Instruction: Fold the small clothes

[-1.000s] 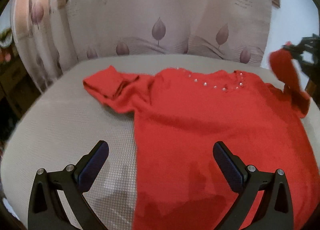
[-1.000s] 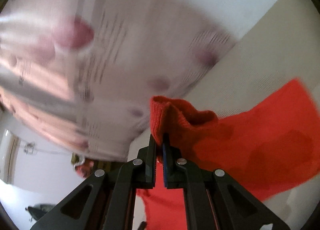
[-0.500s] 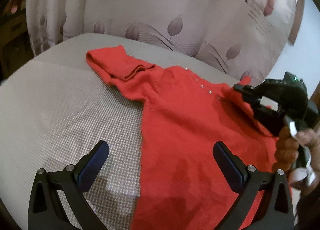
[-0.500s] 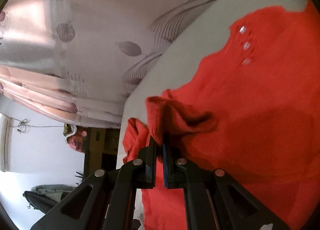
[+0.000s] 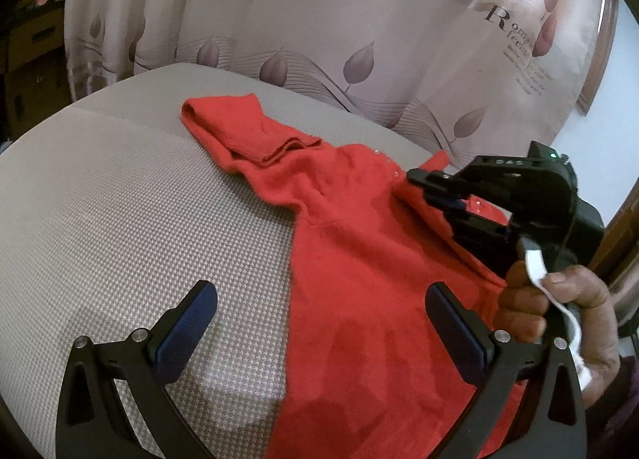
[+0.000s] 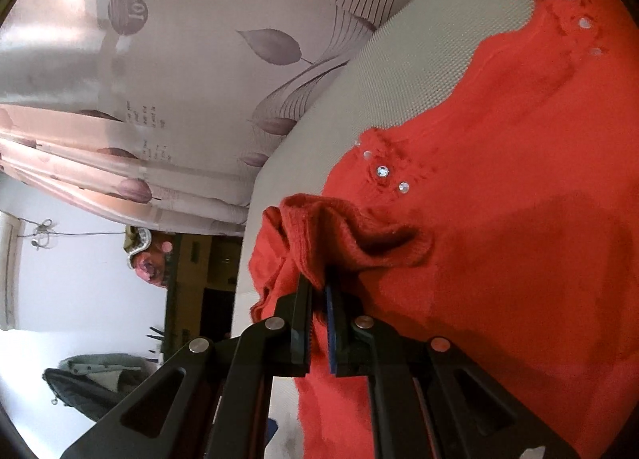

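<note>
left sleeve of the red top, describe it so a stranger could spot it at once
On the grey woven surface before the leaf-print curtain lies a red knit top. Its sleeve lies flat toward the curtain, untouched; the other sleeve is bunched, pinched in the right tongs.

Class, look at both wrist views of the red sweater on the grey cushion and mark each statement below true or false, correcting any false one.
1. The right gripper is clamped on a sleeve cuff of the red sweater. True.
2. The left gripper is shut on the hem. False: its jaws stand wide open, holding nothing.
3. Shiny studs decorate the sweater's neckline. True.
4. The sweater lies on a wooden floor. False: it lies on a grey textured cushion.
5. The curtain behind is plain blue. False: it is pale with leaf prints.
</note>
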`<state>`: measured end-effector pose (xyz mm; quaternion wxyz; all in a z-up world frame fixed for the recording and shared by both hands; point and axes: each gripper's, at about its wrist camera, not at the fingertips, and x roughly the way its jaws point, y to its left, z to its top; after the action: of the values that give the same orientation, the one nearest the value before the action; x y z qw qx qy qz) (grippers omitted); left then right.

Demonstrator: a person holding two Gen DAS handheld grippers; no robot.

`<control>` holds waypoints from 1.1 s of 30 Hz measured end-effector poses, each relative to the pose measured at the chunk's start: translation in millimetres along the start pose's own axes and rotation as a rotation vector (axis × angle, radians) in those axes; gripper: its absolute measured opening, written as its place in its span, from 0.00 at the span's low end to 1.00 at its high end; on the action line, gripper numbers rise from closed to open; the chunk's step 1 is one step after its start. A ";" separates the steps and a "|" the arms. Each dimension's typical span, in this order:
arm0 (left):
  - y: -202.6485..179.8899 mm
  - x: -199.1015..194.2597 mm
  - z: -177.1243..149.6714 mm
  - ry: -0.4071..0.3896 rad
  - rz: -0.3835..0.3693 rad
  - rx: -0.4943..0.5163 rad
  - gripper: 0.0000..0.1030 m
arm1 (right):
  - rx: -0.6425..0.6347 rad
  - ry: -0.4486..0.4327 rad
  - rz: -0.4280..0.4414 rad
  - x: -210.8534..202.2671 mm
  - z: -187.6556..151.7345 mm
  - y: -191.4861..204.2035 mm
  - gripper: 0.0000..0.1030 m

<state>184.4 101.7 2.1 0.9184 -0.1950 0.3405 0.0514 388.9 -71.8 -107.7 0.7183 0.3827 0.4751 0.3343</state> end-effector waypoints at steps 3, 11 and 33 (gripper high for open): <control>2.6 0.6 0.6 0.001 -0.004 -0.014 1.00 | -0.021 0.011 -0.037 5.2 -1.9 -2.6 0.09; 10.2 0.6 1.3 -0.001 -0.009 -0.060 1.00 | -0.037 0.090 -0.037 21.6 -10.3 -6.8 0.12; 50.0 -8.8 -2.1 -0.037 0.037 -0.237 1.00 | -0.211 0.276 0.117 61.3 -18.5 89.0 0.50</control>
<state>165.0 147.1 -9.8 0.8939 -0.2949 0.3186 0.1115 381.1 27.3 -61.4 0.6617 0.2828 0.5085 0.4728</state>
